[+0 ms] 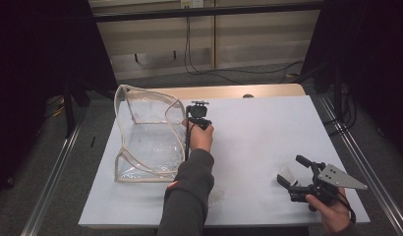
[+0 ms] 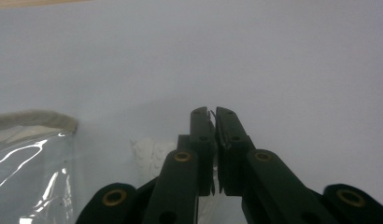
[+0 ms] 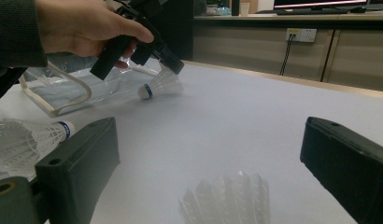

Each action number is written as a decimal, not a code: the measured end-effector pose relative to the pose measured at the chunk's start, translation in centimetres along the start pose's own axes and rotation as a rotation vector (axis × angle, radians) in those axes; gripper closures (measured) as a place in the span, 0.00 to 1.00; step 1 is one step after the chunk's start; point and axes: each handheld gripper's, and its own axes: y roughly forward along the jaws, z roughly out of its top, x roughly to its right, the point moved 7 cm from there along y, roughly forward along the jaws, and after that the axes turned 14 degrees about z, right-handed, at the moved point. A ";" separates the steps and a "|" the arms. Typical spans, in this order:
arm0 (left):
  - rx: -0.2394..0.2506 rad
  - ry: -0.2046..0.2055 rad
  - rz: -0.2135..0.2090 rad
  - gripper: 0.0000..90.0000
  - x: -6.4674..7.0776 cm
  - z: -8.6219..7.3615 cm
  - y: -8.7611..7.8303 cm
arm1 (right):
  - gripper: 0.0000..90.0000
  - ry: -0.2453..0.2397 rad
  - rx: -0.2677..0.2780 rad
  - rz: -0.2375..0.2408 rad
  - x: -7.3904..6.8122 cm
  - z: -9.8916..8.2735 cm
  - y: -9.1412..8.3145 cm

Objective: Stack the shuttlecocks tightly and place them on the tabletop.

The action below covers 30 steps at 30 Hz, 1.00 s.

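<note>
Left claw (image 3: 168, 65) is held at arm's length beside the clear plastic pouch with beige edging (image 1: 145, 132), jaws shut on the feather rim of a white feathered shuttlecock (image 3: 162, 85). Shuttlecock is lifted just off the white worktop (image 1: 253, 142), long axis near level, cork pointed toward the pouch. Right claw (image 1: 293, 173) is held low at the near edge, jaws wide apart, nothing gripped. Beige cabinets and cables are seen behind.

White shuttlecock (image 3: 162, 85) pinched by feathers
</note>
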 end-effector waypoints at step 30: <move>0.052 0.131 -0.264 0.85 4.8 -0.7 -2.6 | 0.04 -0.003 -0.004 0.001 0.0 0.0 0.1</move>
